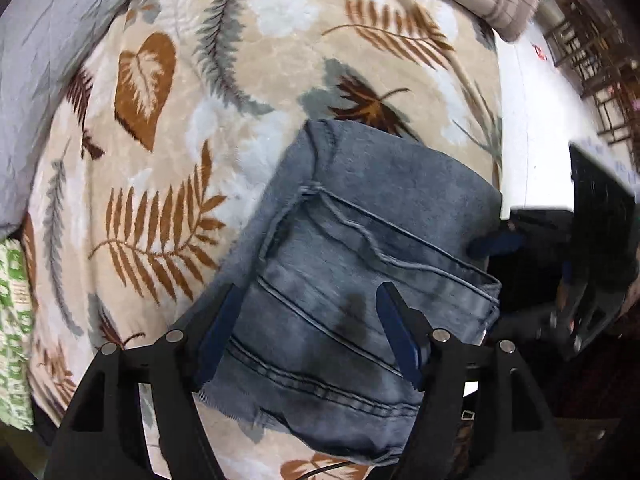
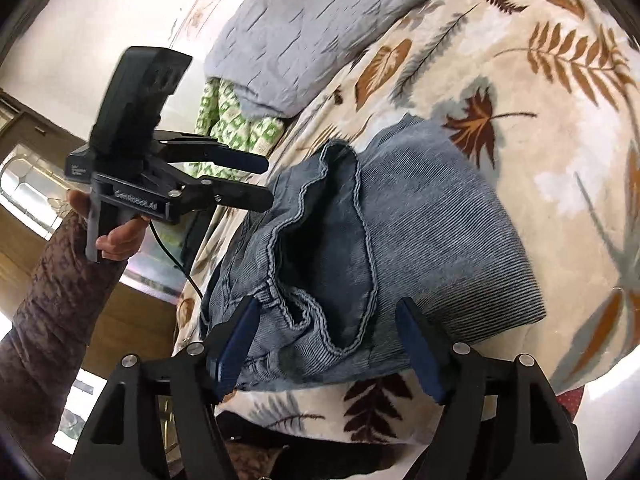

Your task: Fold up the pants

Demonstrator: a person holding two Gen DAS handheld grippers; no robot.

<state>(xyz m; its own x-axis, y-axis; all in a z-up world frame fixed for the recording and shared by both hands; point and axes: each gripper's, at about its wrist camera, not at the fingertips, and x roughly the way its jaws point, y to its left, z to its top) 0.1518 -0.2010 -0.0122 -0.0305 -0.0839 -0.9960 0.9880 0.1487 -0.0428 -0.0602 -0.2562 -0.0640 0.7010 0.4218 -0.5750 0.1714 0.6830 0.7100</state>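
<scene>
leaf-print blanket [image 1: 168, 128], grey pillow [image 2: 320, 28], possibly shelving [image 1: 592, 40]

Left wrist cam sits right above the jeans [image 1: 360, 248], looking pretty much straight down past its own fingers [image 1: 218, 340] at the blanket [image 1: 160, 160]. Right wrist cam is close too but angled lower, facing across the bed toward the grey pillow [image 2: 320, 32]. Both catch the jeans, blanket and pillow.

Folded pants [image 1: 360, 248] lie on the blanket [image 1: 160, 120] — pillow [image 2: 320, 28] lies well beyond.
</scene>
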